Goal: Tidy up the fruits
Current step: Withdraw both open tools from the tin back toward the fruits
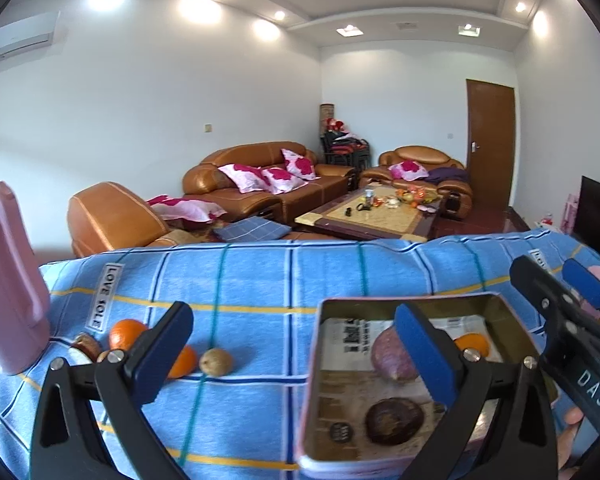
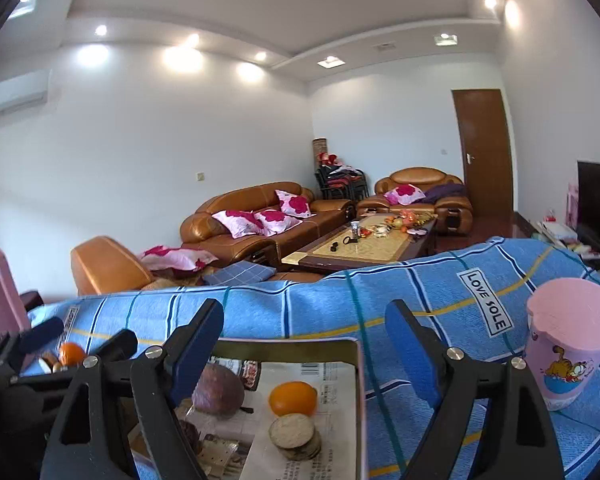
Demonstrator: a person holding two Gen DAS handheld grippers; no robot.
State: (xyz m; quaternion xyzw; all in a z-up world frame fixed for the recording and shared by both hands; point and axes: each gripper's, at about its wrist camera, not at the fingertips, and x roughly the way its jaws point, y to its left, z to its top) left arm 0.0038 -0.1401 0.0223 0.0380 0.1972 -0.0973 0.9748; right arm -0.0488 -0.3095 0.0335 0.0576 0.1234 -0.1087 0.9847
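Observation:
A shallow metal tray (image 1: 315, 364) lined with newspaper sits on the blue checked cloth. It holds a purple fruit (image 1: 390, 356), an orange (image 1: 475, 346) and a dark brown fruit (image 1: 394, 420). The right wrist view shows the same tray (image 2: 360, 396) with the purple fruit (image 2: 218, 390), the orange (image 2: 293, 398) and a tan round fruit (image 2: 294, 434). Left of the tray lie two oranges (image 1: 126, 334) (image 1: 182, 362) and a brownish fruit (image 1: 216, 362). My left gripper (image 1: 296, 348) is open over the tray's left edge, holding nothing. My right gripper (image 2: 304, 352) is open above the tray, also holding nothing.
A pink jug (image 1: 8, 280) stands at the far left of the cloth. A pink lidded cup (image 2: 568, 340) with a cartoon cat stands to the right of the tray. Beyond the table's far edge are brown leather sofas (image 1: 256, 176) and a coffee table (image 1: 364, 216).

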